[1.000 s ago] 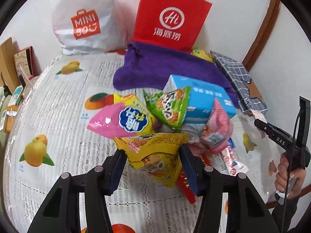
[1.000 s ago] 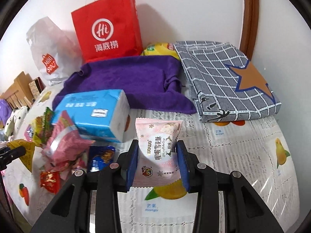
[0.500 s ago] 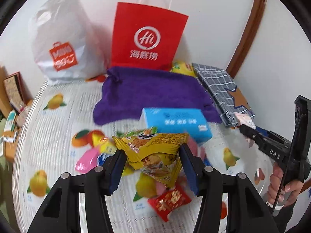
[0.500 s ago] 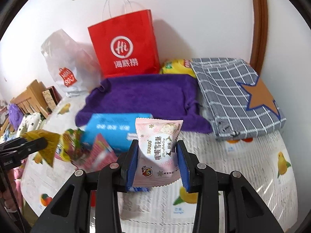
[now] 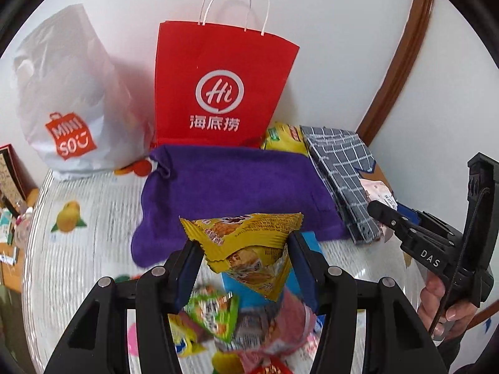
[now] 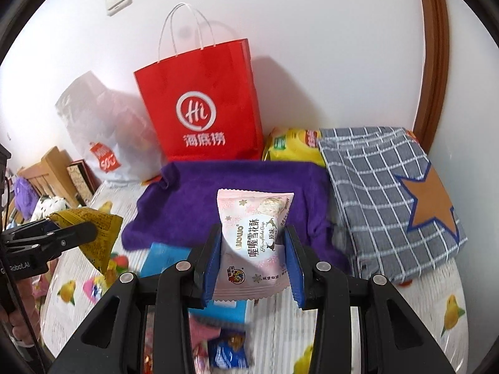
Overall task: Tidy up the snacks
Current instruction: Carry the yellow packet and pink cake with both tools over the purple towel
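Note:
My left gripper (image 5: pixel 244 251) is shut on a yellow snack packet (image 5: pixel 249 249), held up in the air above the snack pile (image 5: pixel 237 321). My right gripper (image 6: pixel 253 243) is shut on a pink snowflake-crisp packet (image 6: pixel 254 243), also lifted. Each gripper shows in the other's view: the right gripper (image 5: pixel 379 210) at the right edge with the pink packet (image 5: pixel 375 188), the left gripper (image 6: pixel 90 230) at the left edge with the yellow packet (image 6: pixel 93 233). A red paper bag (image 5: pixel 221 87) stands open-topped against the wall, behind a purple towel (image 5: pixel 230 187).
A white plastic shopping bag (image 5: pixel 68 103) stands left of the red bag. A grey checked cloth with an orange star (image 6: pixel 393 193) lies at the right, a yellow pack (image 6: pixel 293 146) behind it. A blue tissue pack (image 6: pixel 165 257) and loose snacks lie on the fruit-print tablecloth (image 5: pixel 81 249).
Both grippers have risen and moved toward the red bag, each keeping its packet. The snack pile and blue tissue pack have dropped low in both views.

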`<state>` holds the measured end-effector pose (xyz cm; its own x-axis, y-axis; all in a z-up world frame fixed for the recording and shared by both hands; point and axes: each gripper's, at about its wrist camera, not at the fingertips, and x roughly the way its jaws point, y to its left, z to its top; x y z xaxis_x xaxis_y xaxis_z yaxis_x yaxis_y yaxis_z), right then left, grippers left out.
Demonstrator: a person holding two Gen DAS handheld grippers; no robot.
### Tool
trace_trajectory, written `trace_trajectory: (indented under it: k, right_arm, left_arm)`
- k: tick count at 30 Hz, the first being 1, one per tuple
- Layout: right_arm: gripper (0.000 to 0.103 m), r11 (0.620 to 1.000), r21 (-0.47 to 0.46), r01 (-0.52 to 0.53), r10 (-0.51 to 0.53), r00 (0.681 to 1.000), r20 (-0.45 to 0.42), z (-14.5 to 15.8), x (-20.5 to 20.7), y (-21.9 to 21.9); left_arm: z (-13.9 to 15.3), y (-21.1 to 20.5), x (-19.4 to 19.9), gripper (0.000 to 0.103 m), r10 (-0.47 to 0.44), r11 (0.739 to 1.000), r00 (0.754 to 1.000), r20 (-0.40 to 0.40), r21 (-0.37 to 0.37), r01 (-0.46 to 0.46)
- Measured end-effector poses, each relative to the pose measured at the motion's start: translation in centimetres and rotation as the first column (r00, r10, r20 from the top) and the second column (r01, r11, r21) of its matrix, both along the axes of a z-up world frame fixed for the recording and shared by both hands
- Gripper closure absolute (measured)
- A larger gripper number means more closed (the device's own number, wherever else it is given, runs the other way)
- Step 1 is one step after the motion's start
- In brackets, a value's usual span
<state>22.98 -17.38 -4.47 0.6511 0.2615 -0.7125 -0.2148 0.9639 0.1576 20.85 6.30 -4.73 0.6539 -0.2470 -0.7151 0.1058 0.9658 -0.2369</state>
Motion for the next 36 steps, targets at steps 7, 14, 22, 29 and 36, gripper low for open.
trace_trajectory:
  k: [7,14,22,29,36]
  right_arm:
    - [0.064,1.0,-0.012,0.013,-0.013,1.0,-0.002,-0.1,4.6,0.8]
    - [0.065,0.999,-0.027,0.026,-0.026,1.0,-0.015,-1.6,8.6,1.4]
    - [0.064,0.998,-0.039,0.044,-0.045,0.998,-0.032,-3.3,12.8,1.3]
    - [0.064,0.997,-0.056,0.048,-0.051,0.997,-0.059,-5.5,15.5,1.3]
    - [0.064,0.995,-0.101,0.012,-0.023,0.993,-0.115,-8.8,16.9,2.6]
  left_arm:
    - [-0.2,0.8,3.9,0.05,0.002,1.0,1.0,-0.009,0.002,-0.002]
    - [-1.3,1.5,7.8,0.05,0.014,1.0,0.999,-0.034,0.01,-0.013]
    - [-2.4,2.2,12.0,0.05,0.017,1.0,0.998,-0.06,0.023,-0.016]
    - [-4.8,2.8,14.8,0.05,0.028,0.999,0.995,-0.092,0.023,-0.026]
    - [-8.3,3.1,16.6,0.05,0.015,1.0,0.984,-0.178,0.03,-0.01]
